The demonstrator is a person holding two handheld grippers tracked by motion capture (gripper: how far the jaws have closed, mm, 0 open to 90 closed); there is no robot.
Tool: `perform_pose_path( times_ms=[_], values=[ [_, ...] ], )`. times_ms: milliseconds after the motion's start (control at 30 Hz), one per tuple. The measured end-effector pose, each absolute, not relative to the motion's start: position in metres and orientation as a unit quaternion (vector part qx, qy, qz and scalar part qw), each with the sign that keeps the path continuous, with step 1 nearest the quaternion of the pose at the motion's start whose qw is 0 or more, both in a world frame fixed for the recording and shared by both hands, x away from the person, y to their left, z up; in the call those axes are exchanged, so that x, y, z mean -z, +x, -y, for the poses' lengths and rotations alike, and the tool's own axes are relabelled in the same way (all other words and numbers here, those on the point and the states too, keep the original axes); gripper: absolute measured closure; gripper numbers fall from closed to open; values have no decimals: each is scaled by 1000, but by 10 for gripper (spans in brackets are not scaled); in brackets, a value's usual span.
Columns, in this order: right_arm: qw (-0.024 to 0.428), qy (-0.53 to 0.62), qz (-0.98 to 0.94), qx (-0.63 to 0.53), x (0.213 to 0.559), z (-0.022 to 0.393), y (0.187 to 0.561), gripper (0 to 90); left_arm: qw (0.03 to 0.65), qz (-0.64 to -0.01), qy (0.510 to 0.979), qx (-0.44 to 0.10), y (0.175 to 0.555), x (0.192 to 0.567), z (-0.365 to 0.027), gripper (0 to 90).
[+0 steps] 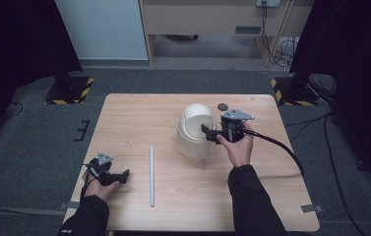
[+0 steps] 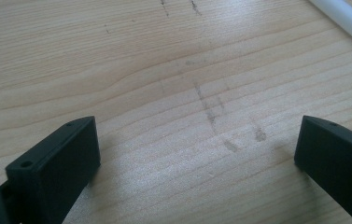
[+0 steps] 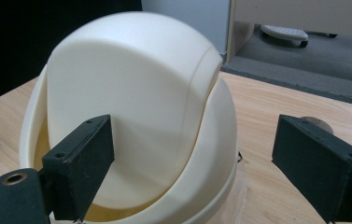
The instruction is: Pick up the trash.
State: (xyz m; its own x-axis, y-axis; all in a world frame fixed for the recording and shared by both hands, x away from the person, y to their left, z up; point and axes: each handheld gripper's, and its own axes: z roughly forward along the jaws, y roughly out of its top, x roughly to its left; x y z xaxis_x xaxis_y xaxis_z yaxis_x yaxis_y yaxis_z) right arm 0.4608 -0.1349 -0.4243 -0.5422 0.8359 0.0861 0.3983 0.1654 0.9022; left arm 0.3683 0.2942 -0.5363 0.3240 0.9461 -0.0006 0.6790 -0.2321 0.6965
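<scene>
- Right gripper [image 3: 192,154], jaws spread and empty, is held against the swing-lid bin [image 1: 196,130] at frame centre, one jaw at the lid flap [image 3: 131,121].
- Left gripper [image 1: 116,178], also spread and empty, is rested lower left.
- Risk is judged: the light bin could be tipped or slid by a hard push.
- White rod [image 1: 151,174] and dark disc [image 1: 222,105] are well apart; nothing is blocked.

right gripper [image 1: 208,132] at the cream swing-lid bin [image 1: 195,132] – left gripper [image 1: 124,176] low near the white rod [image 1: 151,175]
</scene>
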Motion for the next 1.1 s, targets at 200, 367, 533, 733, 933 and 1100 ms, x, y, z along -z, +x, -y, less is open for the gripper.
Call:
perform_pose_path(
  times_ms=[200,367,533,733,933,1100],
  values=[
    [217,430,-736,-477,427,133,463,132,306,-539,754,-218,368,536,-294,0],
    [213,435,-746,-457,431,132,465,140,306,-539,754,-218,368,536,-294,0],
    [210,438,-749,-450,434,131,469,146,306,-539,754,-218,368,536,-294,0],
    [207,444,-750,-445,437,128,470,158,306,-539,754,-218,368,536,-294,0],
    [208,452,-748,-439,438,127,471,170,306,-539,754,-218,368,536,-294,0],
    [208,451,-744,-446,434,129,467,174,307,-540,753,-218,368,536,-294,0]
  ],
)
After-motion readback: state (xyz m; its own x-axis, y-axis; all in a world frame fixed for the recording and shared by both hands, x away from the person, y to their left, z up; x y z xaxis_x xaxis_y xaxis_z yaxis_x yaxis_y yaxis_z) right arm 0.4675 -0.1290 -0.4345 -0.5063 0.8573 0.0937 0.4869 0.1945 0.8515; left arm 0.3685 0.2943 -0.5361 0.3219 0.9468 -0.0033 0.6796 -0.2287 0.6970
